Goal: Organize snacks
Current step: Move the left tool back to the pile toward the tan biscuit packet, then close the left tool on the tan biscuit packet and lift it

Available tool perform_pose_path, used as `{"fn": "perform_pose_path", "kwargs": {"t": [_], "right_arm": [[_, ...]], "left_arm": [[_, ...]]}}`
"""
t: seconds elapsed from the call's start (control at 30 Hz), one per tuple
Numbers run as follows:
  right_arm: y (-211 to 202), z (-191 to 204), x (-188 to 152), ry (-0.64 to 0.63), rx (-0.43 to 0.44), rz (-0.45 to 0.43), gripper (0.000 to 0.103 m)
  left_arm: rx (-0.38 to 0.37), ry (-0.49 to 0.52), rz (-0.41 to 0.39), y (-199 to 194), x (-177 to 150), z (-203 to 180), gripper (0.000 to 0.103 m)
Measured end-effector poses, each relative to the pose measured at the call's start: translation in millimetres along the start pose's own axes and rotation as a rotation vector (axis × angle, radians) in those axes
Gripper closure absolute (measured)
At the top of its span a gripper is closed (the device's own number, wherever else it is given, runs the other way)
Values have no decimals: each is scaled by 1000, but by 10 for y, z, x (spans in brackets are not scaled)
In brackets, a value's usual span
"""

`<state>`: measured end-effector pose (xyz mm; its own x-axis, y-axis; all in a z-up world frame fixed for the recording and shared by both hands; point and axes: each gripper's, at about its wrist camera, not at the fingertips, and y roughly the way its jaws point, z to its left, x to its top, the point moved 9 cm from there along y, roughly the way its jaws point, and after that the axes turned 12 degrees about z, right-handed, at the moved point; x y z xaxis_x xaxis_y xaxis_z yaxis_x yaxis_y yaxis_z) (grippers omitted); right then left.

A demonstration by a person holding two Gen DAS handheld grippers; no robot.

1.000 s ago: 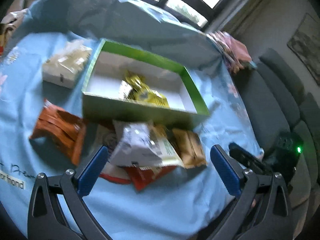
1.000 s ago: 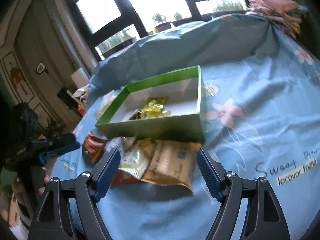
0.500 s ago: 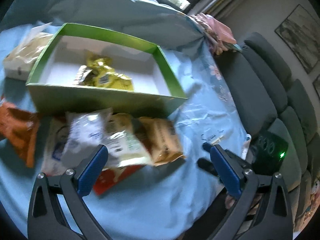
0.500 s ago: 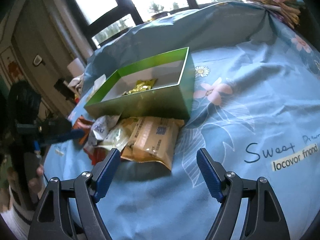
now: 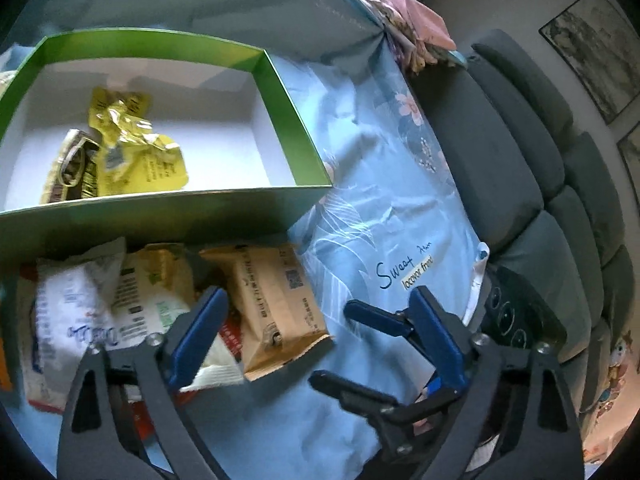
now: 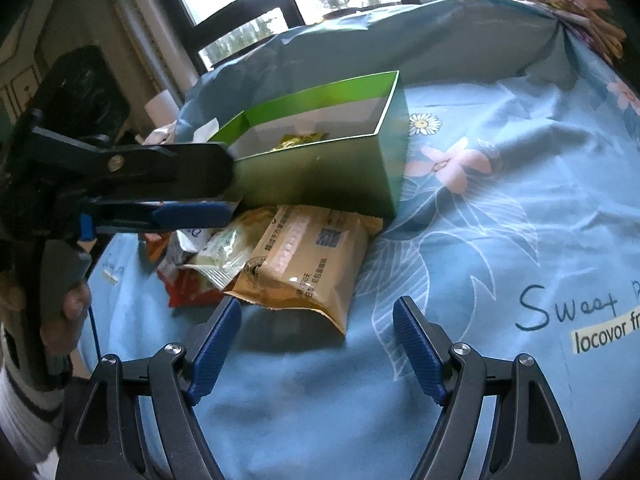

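Left wrist view: left gripper point(image 5: 316, 328) closing, pads not yet pressing anything; tan snack packet point(image 5: 276, 304) just ahead at eleven o'clock, long axis running away toward green box point(image 5: 160, 216). "Sweet" legible on blue cloth point(image 5: 392, 216).

Right wrist view: right gripper point(image 6: 316, 344) spread and empty; same packet at twelve o'clock, nearer these jaws. "Sweet", "locovor" readable.
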<state>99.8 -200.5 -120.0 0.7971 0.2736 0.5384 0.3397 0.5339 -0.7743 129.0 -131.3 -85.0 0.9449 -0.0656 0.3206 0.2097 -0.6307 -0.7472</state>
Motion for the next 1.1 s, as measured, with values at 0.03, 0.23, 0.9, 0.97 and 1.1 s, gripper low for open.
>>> {"fn": "perform_pose_path", "kwargs": {"t": [0.03,0.23,0.9,0.97,1.1], "right_arm": [[7,11,12,-5,0,-2,24],[45,45,46,-33,13,0,27],[167,-30,73,-43,31,34,62],[167,-17,66,-46,29,31,65],[143,2,56,-50,29,20,68]], "left_arm": [[0,-2,5,24,4,0,18],[40,-8,40,148,-20,60,40],[123,-76,76,273,-115,360,72],[130,-63,68,272,-118,338,72],[144,-42,54,229,-120,306,72]]}}
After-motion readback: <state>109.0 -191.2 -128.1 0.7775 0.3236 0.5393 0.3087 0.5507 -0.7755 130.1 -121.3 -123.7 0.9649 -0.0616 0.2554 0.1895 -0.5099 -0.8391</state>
